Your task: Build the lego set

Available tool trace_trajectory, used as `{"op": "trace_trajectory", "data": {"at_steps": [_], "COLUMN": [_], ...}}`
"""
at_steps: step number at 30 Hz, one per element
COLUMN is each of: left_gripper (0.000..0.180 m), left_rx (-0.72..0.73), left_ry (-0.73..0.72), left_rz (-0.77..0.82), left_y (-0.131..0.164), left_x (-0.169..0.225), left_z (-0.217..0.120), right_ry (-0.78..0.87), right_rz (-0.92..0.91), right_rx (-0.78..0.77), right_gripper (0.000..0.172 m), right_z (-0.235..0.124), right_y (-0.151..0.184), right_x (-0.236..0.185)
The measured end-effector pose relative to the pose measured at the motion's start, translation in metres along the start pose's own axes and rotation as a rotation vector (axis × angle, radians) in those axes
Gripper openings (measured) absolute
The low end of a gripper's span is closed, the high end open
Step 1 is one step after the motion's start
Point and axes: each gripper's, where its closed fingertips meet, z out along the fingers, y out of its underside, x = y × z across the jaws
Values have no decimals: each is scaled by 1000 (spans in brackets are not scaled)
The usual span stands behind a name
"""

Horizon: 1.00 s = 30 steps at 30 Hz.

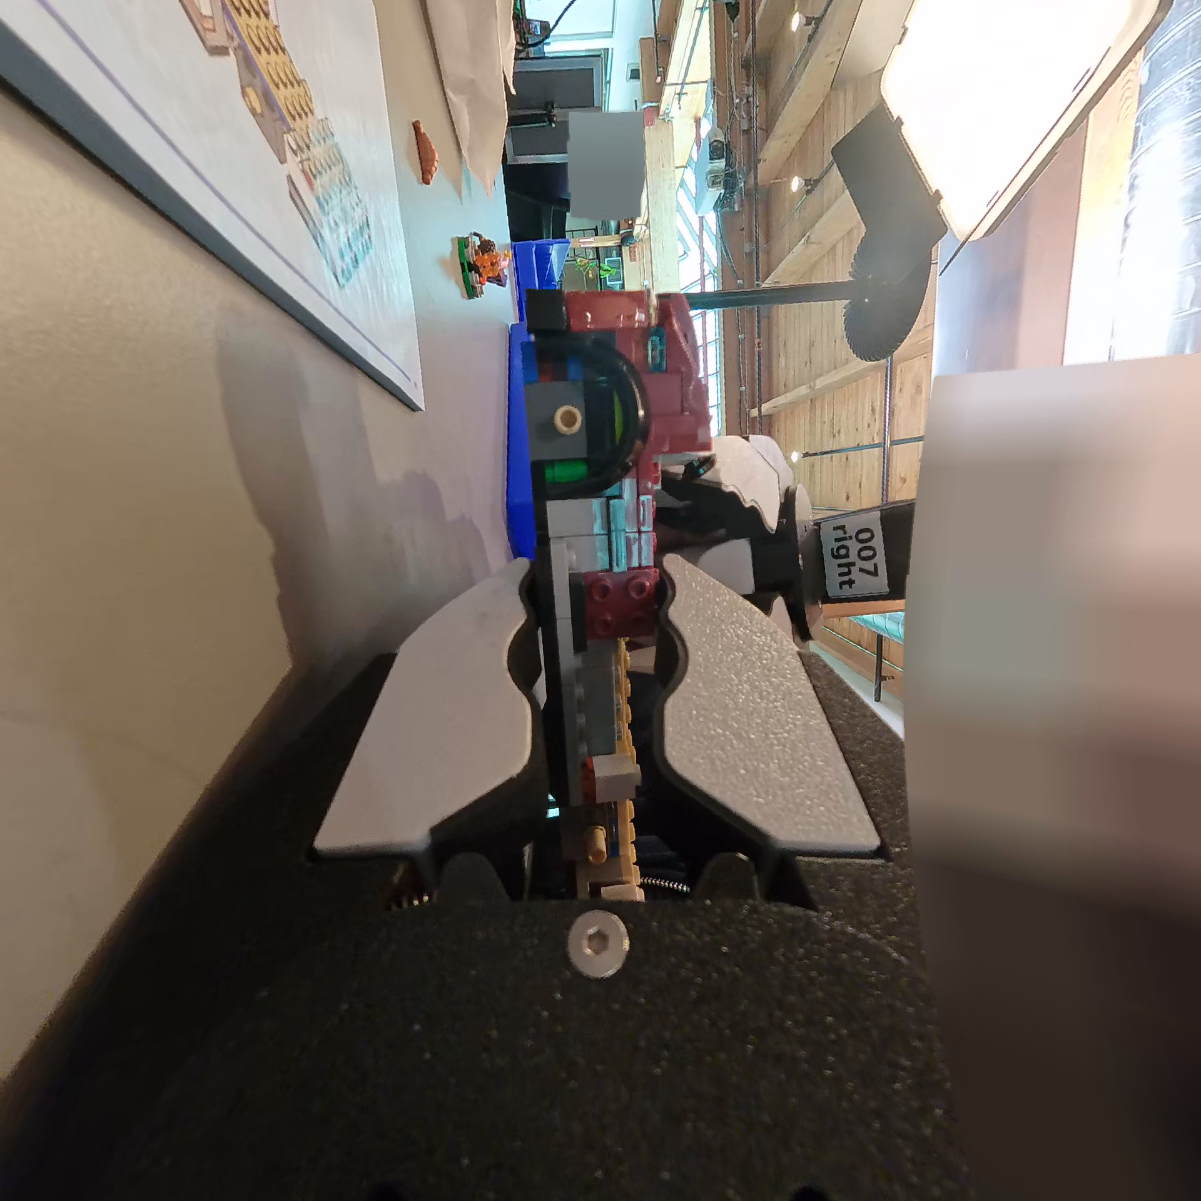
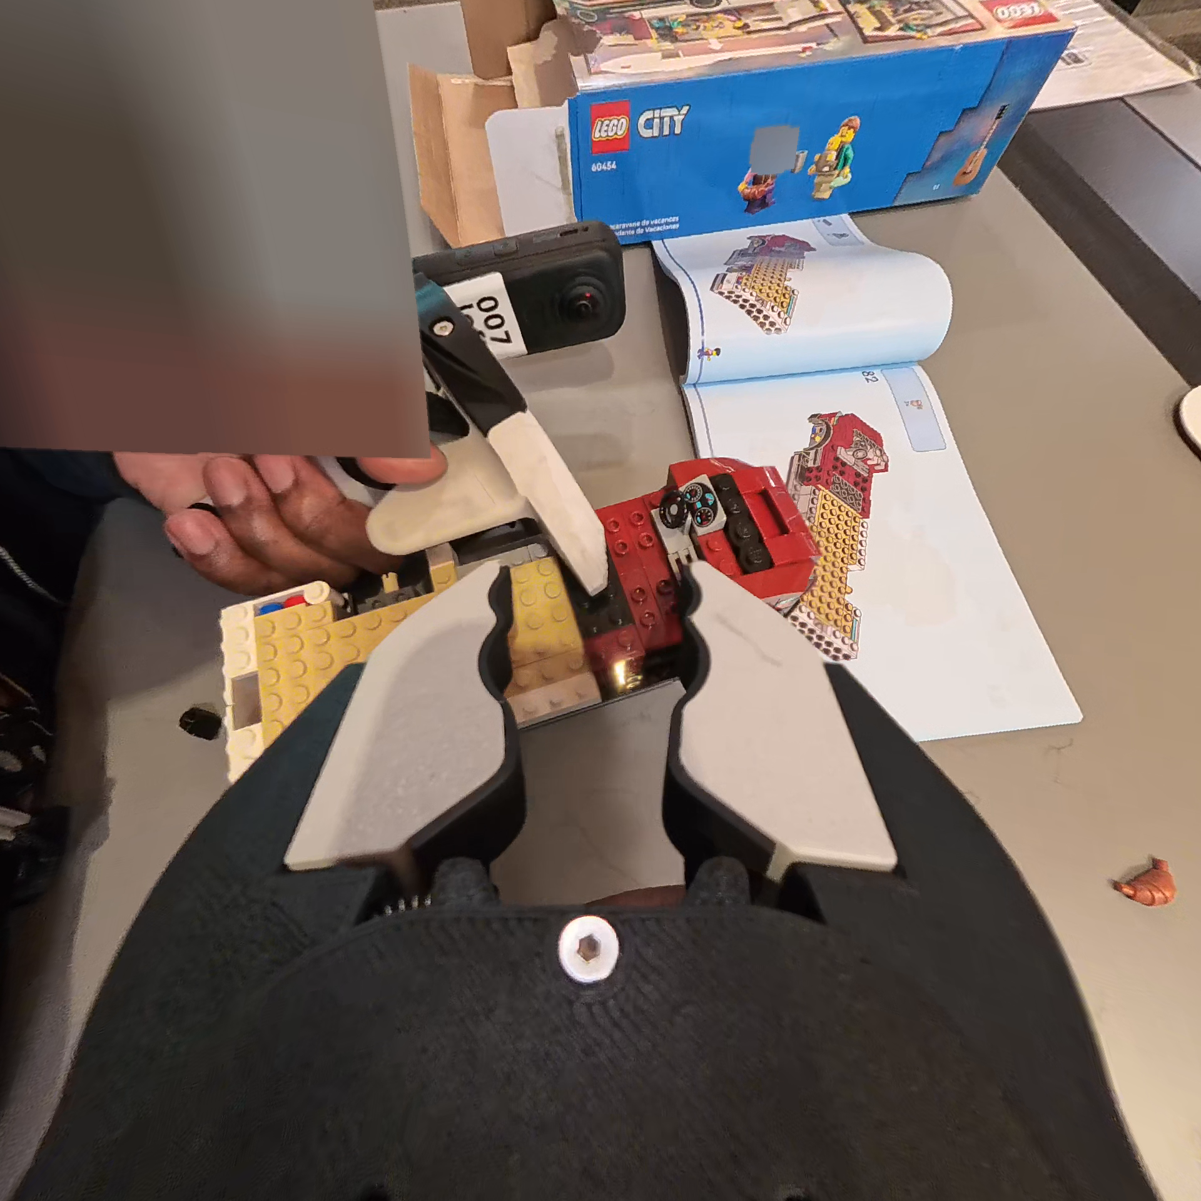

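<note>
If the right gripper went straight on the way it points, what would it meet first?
Most likely the brick model: the open right gripper points at its dark red and black studs, right by the left gripper's fingertip. Depth is unclear.

a grey table [image 2: 1072, 585] is carrying a brick vehicle [image 2: 585, 624], open booklet [image 2: 845, 520], blue box [image 2: 780, 130], and seemingly a small brown croissant piece [image 2: 1147, 882] toward its right edge.

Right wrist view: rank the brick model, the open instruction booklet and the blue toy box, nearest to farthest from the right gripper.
1. Brick model, directly under the right gripper fingertips.
2. Instruction booklet, flat on the table to the right.
3. Blue toy box, at the far edge, beyond the booklet.
</note>
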Motion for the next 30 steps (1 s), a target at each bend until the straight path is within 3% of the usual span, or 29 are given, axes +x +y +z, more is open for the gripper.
{"op": "trace_trajectory", "data": {"at_steps": [30], "left_gripper": [32], "left_rx": [-75], "left_ry": [-12], "left_rz": [114], "left_y": [13], "left_x": [5], "left_z": [6], "right_ry": [64], "right_rz": [-119], "right_rx": [20], "right_gripper": [51], "right_z": [-4], "right_y": [0], "right_x": [-6]}}
